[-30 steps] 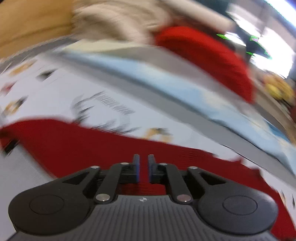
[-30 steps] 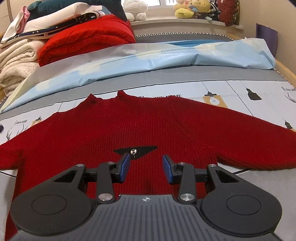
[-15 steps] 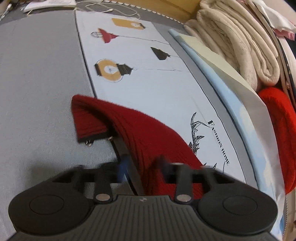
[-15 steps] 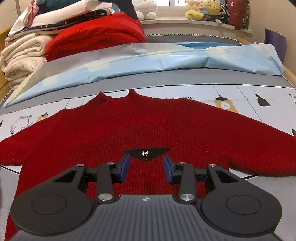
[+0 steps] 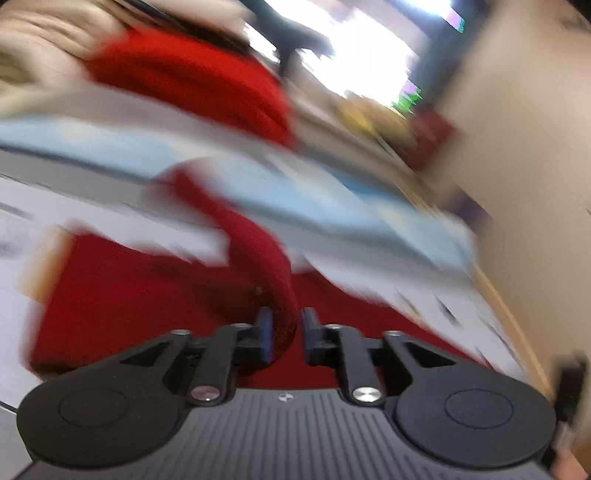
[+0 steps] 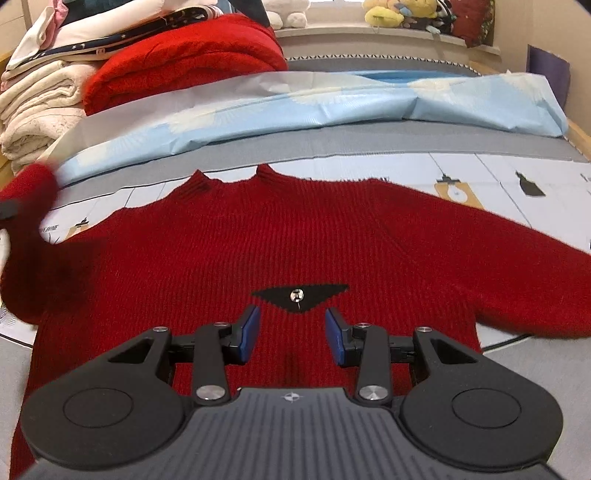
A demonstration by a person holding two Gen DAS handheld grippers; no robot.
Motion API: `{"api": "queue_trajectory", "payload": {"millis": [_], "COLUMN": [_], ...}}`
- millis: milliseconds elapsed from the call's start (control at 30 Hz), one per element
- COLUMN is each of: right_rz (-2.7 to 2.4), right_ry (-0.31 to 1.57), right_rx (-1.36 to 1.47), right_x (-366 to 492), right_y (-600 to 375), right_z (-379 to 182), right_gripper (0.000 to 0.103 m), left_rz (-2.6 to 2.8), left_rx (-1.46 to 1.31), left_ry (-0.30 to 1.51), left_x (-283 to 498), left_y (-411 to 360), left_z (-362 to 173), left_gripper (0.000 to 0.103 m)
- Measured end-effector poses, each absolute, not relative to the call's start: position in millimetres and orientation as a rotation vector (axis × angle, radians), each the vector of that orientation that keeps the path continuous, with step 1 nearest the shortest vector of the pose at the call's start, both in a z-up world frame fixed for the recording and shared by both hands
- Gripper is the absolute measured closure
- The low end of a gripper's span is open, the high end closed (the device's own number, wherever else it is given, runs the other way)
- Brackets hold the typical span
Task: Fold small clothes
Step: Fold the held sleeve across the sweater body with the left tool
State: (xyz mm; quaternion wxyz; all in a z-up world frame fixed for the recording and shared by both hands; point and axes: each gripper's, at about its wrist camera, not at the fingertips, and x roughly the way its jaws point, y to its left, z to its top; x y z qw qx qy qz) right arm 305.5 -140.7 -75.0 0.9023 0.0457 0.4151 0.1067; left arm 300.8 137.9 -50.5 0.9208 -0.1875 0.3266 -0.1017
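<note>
A bright window ledge (image 6: 388,35) with plush toys (image 6: 388,14) runs behind the bed, beige wall (image 6: 580,74) alongside.

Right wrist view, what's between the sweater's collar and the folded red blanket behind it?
In the right wrist view, a grey strip of bedding and a pale blue sheet separate the sweater collar and the red blanket.

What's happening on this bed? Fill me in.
A person is folding a red knit sweater spread flat on the bed. The left claw has one sleeve lifted over the sweater, its jaws opening with the cuff between them. The right claw hovers open over the sweater's front, holding nothing.
</note>
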Motion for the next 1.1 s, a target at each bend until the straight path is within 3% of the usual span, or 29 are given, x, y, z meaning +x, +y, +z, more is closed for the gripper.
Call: {"api": "queue_trajectory", "payload": {"millis": [67,433,633,733,800,900,1033,1100], "right_rz": [0.224,0.157,0.044,0.012,-0.006,0.008,0.031,-0.034], "right_ry": [0.872,1.008,1.055,1.017,1.001,0.922,0.591,0.552], "right_rx": [0.113,0.452,0.645,0.625,0.612,0.617,0.538,0.573], "right_x": [307,330,342,345,345,341,328,329], "right_y": [-141,-169,-182,-179,-179,-182,-196,-216], "right_z": [-78,-109,-133,-129,-131,-120,-66,-61], "right_gripper": [0.062,0.062,0.062,0.07,0.092,0.095,0.095,0.095], "left_rz": [-0.225,0.149,0.158,0.146,0.14,0.147,0.172,0.192], "left_rx": [-0.352,-0.371,-0.334,-0.299,-0.28,-0.276,-0.28,-0.244], "left_ry": [0.679,0.739,0.742,0.738,0.738,0.736,0.766,0.81], "left_x": [297,318,330,322,319,321,324,325], "left_y": [126,215,214,200,197,199,204,202], "left_z": [-55,-68,-64,-60,-59,-60,-64,-70], "left_gripper": [0.057,0.059,0.059,0.059,0.059,0.059,0.059,0.059]}}
